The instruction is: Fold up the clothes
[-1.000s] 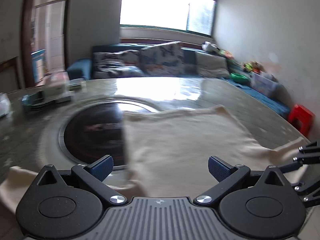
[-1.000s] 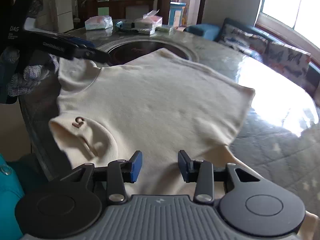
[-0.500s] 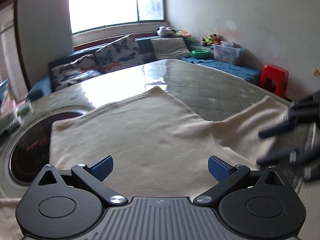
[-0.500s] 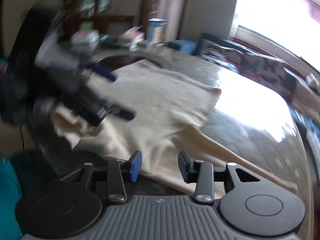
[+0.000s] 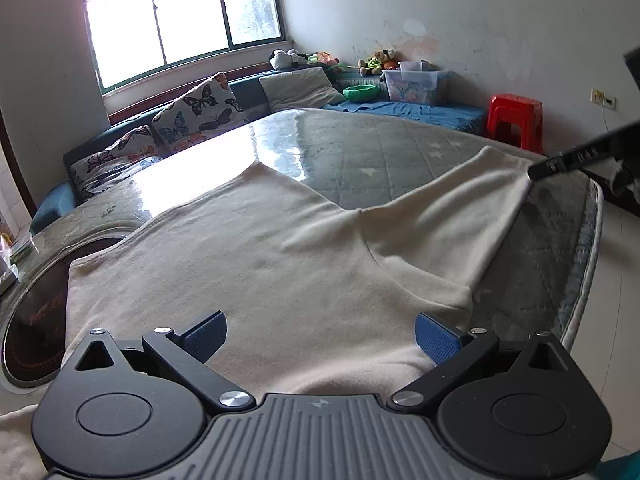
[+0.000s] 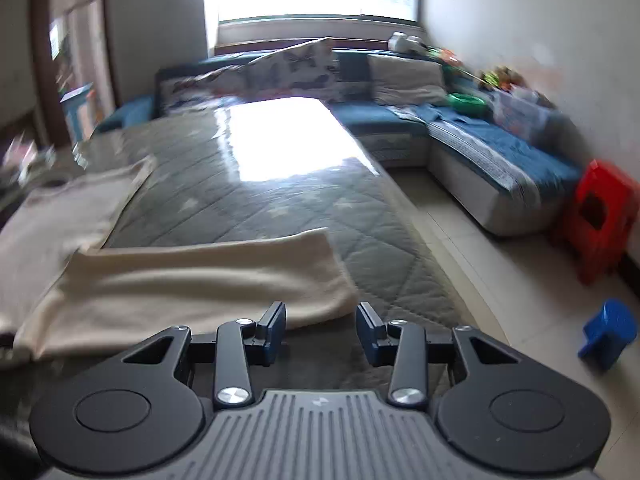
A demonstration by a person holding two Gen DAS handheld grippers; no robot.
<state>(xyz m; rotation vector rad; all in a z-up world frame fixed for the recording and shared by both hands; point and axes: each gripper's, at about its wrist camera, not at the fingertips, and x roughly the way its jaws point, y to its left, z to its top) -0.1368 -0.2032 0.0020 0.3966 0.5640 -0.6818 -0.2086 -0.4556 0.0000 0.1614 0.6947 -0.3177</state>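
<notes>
A cream long-sleeved top (image 5: 280, 264) lies spread flat on the quilted table cover (image 5: 400, 152). Its right sleeve (image 5: 452, 216) stretches toward the table's right edge. My left gripper (image 5: 320, 330) is wide open and empty, just above the top's near edge. My right gripper (image 6: 321, 322) is open and empty, just in front of the sleeve's cuff end (image 6: 320, 280). In the left wrist view the right gripper's fingers (image 5: 576, 156) reach the cuff at the far right; I cannot tell if they touch it.
A round dark glass inset (image 5: 32, 320) sits in the table at the left, partly under the top. A sofa with cushions (image 5: 192, 116) lines the far walls. A red stool (image 6: 600, 216) and a blue stool (image 6: 608, 332) stand on the floor to the right.
My left gripper has swung right from the dark inset to face the top's right sleeve. My right gripper has swung from the top's body to the sleeve's cuff end.
</notes>
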